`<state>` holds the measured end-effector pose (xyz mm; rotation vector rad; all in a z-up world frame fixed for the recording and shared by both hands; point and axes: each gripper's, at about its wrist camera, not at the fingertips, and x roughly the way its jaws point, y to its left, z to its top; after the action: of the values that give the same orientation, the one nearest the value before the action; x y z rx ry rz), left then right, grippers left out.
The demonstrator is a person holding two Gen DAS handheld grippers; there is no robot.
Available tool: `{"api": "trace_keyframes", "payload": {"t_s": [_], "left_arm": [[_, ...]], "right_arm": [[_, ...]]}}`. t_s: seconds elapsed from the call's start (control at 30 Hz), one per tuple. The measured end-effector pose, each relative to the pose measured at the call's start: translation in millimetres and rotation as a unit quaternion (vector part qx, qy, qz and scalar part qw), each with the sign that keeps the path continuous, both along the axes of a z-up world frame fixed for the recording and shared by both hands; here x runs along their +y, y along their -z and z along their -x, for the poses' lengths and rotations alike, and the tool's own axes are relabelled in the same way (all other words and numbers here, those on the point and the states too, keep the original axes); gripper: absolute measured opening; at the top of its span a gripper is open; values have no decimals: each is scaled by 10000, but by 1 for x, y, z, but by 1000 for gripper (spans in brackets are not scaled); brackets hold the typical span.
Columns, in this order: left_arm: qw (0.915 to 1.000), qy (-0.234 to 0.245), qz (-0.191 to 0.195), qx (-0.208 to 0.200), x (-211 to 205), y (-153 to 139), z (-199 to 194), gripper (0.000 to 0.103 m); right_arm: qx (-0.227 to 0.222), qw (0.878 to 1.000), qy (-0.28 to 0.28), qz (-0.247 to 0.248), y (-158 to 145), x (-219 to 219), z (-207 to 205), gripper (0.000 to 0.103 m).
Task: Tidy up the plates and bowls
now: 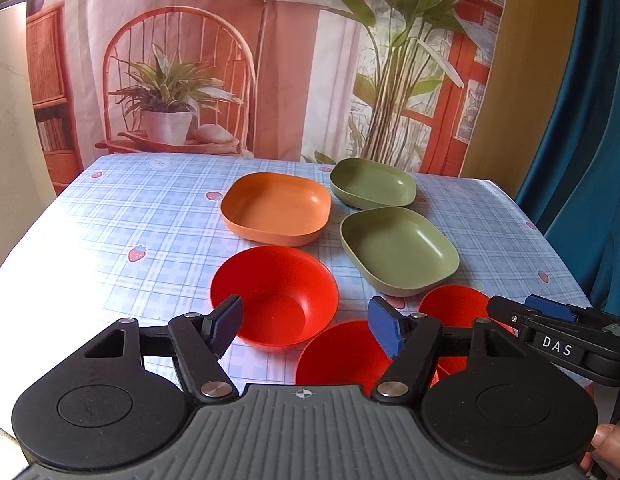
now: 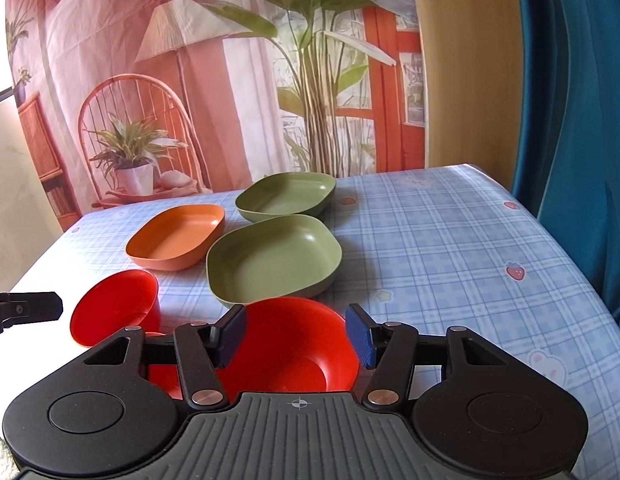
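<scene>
Three red round bowls stand near the front of the table: one left, one in front, one right. Behind them lie an orange square plate and two green square plates. My left gripper is open and empty, above the left and front bowls. My right gripper is open and empty, hovering over the right red bowl; it also shows in the left wrist view. In the right wrist view the plates are orange and green.
The table carries a blue checked cloth with strawberry prints. A printed backdrop hangs behind it, a blue curtain to the right. The table's right half holds no dishes.
</scene>
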<state>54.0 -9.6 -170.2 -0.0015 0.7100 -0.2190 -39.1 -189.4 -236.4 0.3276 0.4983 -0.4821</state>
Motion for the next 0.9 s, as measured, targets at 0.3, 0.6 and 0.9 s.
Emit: {"api": "trace_keyframes", "payload": {"t_s": [0.3, 0.6, 0.9], "left_arm": [[9947, 1012, -55, 178, -56, 19, -24, 56], [9892, 1375, -87, 504, -78, 49, -52, 47], [9834, 1664, -284, 660, -92, 65, -60, 35]], "right_arm": [[178, 9993, 171, -263, 14, -14, 7, 40], [308, 9969, 278, -674, 28, -24, 13, 34], [372, 9947, 281, -914, 37, -29, 10, 26]]}}
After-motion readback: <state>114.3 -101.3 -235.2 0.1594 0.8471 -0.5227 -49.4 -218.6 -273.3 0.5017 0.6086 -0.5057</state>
